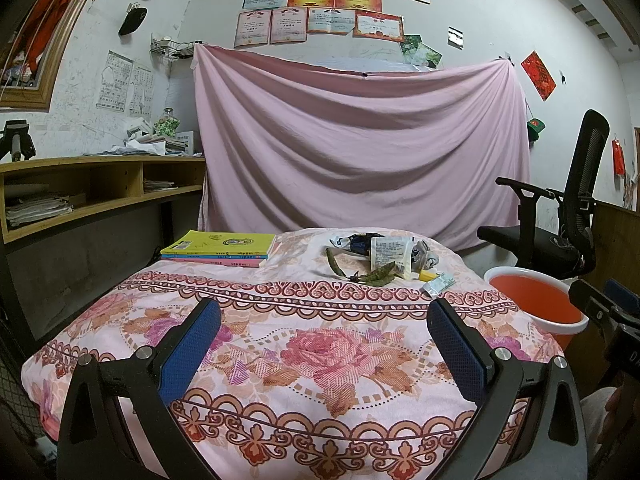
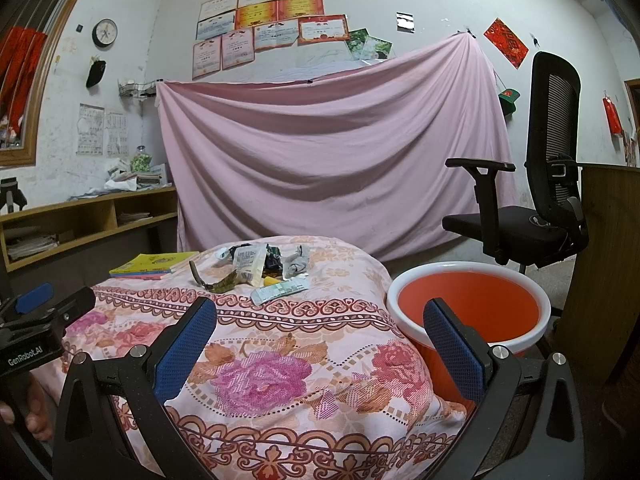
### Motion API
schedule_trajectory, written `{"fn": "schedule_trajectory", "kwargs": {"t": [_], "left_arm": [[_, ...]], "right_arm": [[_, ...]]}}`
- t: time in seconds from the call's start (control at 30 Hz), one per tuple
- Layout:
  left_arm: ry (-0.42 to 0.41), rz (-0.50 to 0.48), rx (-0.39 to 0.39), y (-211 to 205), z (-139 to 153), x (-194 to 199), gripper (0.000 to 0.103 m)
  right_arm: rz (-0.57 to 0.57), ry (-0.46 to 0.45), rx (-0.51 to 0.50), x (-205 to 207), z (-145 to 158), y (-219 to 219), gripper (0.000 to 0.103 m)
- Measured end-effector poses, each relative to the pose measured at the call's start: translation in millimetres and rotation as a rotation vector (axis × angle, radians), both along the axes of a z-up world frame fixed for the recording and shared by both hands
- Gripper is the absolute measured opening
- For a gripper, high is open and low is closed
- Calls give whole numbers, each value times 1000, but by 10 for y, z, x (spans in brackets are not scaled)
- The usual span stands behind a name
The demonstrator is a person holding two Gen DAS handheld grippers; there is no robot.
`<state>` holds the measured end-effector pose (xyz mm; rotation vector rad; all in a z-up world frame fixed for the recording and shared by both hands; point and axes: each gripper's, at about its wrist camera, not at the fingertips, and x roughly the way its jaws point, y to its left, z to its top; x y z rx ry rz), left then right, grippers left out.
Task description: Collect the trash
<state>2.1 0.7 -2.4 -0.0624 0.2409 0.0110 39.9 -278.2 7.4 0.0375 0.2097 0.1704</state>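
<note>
While both the left gripper (image 1: 324, 320) and the right gripper (image 2: 320, 318) hang spread wide and empty over the floral quilt (image 1: 312, 360), the trash (image 1: 380, 258) lies heaped at its far end, apart from both. Books (image 1: 220, 248) sit left of the heap with nothing between grippers and trash. An orange bin (image 2: 468, 308) stands beside the quilt's right edge, with a chair (image 2: 532, 208) behind it.

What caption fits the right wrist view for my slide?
Open right gripper over floral quilt, wrappers and wilted leaves ahead, empty orange plastic bucket beside.
</note>
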Motion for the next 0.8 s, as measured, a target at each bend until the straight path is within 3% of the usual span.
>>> {"fn": "schedule_trajectory", "kwargs": {"t": [0.4,0.63,0.8], "left_arm": [[-3,11,-1,2,-14,-16,101],[-79,78,-30,114,80,-80,101],[-152,79,19,109,309,1,101]], "right_arm": [[-6,-13,-1,-22,16,23,103],[-4,-69,-13,-71,187,51,103],[32,-131,-23,25,412,139,103]]}}
